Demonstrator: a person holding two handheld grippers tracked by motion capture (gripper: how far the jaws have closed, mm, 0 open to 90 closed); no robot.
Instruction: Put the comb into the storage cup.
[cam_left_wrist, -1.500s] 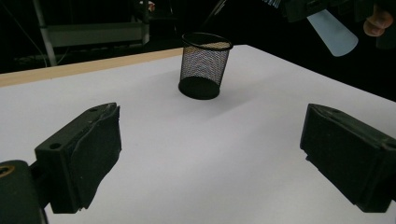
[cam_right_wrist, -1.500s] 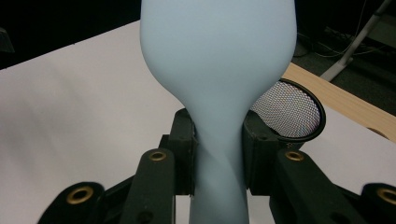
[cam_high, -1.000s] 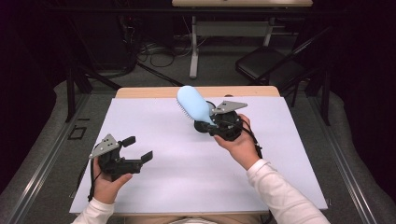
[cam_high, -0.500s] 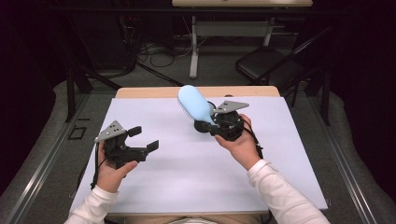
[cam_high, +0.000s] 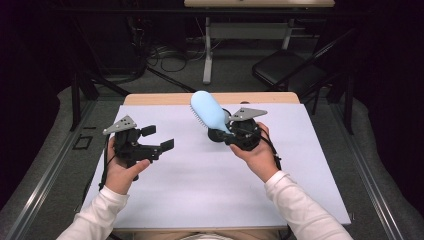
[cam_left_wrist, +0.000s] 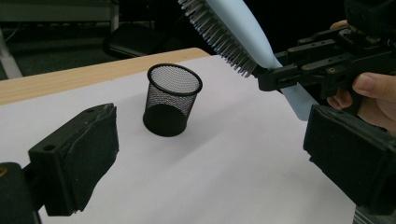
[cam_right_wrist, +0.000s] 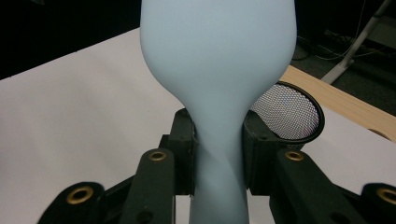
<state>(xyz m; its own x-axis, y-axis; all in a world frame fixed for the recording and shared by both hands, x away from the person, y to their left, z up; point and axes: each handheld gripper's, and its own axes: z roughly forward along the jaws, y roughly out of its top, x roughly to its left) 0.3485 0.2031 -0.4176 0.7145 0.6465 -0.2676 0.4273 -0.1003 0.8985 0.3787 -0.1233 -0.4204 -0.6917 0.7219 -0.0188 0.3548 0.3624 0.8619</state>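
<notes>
A light blue hairbrush (cam_high: 209, 113) is held by its handle in my right gripper (cam_high: 225, 131), tilted up and away with its bristles facing left. In the right gripper view both pads press on the brush's narrow neck (cam_right_wrist: 217, 70). A black mesh cup (cam_left_wrist: 173, 100) stands upright on the white sheet just beyond that gripper; its rim (cam_right_wrist: 289, 112) shows behind the handle. My left gripper (cam_high: 158, 138) hovers above the left side of the table, open and with nothing between its pads (cam_left_wrist: 79, 158). It faces the cup and the brush (cam_left_wrist: 233, 32).
A white sheet (cam_high: 200, 190) covers the table, with a wooden strip (cam_high: 150, 98) bare along the far edge. Beyond it stand a dark chair (cam_high: 285, 70) and a white desk leg (cam_high: 207, 55) with cables on the floor.
My left gripper has risen and moved forward and a little right over the sheet. The right gripper and the brush have stayed put.
</notes>
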